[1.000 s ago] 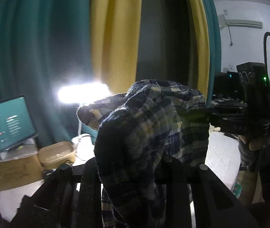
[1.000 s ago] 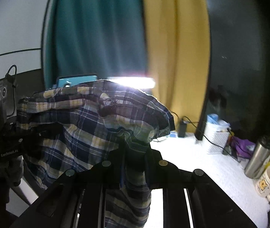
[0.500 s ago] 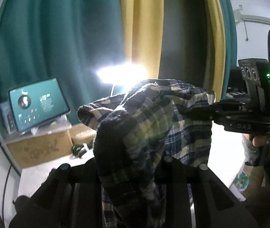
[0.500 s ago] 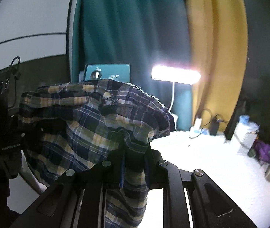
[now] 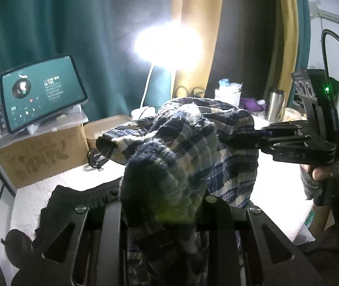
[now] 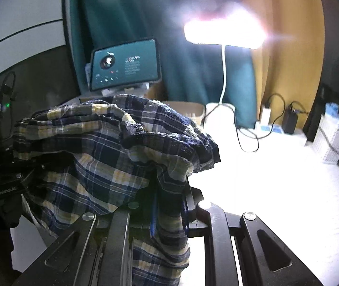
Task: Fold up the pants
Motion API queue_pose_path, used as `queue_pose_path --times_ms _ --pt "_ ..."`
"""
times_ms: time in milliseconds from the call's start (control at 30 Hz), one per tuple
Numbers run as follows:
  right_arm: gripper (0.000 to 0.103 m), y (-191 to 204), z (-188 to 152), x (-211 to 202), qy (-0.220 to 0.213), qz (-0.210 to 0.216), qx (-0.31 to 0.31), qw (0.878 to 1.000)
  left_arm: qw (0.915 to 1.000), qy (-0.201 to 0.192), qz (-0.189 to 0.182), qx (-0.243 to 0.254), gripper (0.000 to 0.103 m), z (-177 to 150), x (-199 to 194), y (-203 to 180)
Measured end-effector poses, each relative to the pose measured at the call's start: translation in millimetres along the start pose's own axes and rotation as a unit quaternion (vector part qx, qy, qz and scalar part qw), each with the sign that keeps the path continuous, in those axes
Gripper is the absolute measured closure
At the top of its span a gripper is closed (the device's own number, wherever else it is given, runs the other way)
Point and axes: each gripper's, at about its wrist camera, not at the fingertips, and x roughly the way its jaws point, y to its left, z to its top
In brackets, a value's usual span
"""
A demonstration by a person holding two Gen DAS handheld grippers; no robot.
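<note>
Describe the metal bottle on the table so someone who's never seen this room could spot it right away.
Start at the glowing lamp and follow the white table rightward along the yellow curtain. The steel bottle stands upright beside a purple bundle, the only tall, shiny metal cylinder there.

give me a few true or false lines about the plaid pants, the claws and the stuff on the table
1. Both claws grip the plaid pants. True; the left claw and right claw each pinch the cloth.
2. The pants lie flat on the table. False; they are held up above it.
3. The lamp is off. False; it glows brightly.
4. A tablet with a lit screen sits on a cardboard box. True.
5. A black garment lies on the table. True.
</note>
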Motion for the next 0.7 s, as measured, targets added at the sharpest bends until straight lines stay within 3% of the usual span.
queue_pose_path --times_ms 333,700 --pt "0.087 -43.9 -3.9 56.3 0.04 0.013 0.033 0.999 0.998 0.059 0.002 -0.022 0.079 -2.5 67.8 15.6" --pt "0.087 -68.5 -10.8 106.6 0.072 0.03 0.047 0.996 0.9922 0.113 0.027 -0.046 0.078 -13.1 112.6 31.8"
